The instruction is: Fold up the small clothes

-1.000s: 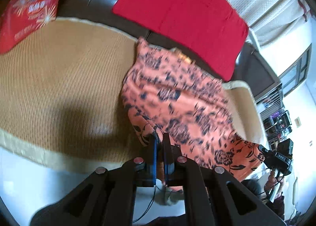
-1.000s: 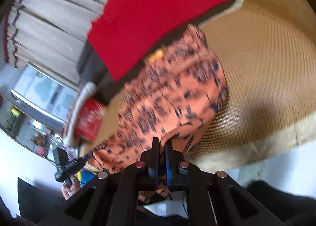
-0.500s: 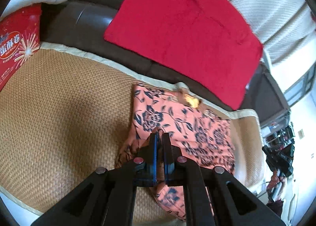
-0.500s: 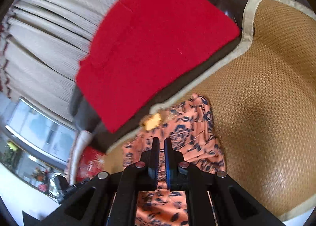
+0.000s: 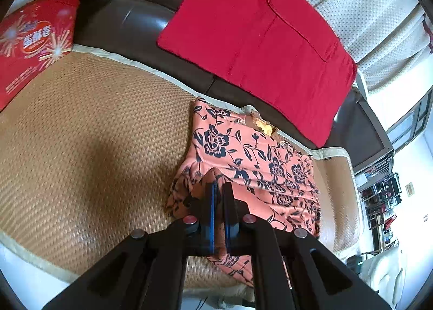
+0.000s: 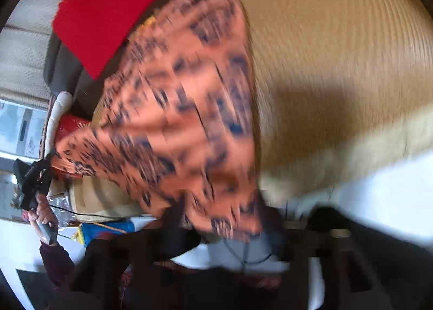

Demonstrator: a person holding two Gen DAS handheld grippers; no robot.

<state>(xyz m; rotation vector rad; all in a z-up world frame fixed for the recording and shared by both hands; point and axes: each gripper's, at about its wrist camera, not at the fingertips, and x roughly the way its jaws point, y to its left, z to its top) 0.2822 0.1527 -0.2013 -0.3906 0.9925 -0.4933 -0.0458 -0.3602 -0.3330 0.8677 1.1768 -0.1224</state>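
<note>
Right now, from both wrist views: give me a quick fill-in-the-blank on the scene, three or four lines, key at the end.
1. The left hand-held gripper is shut on the ____ floral garment.
2. The garment lies on a woven ____ mat.
3. The cushion leaning on the sofa back behind the garment is ____.
4. The right wrist view is too ____ to show its fingers.

Missing words: orange; tan; red; blurred
</note>
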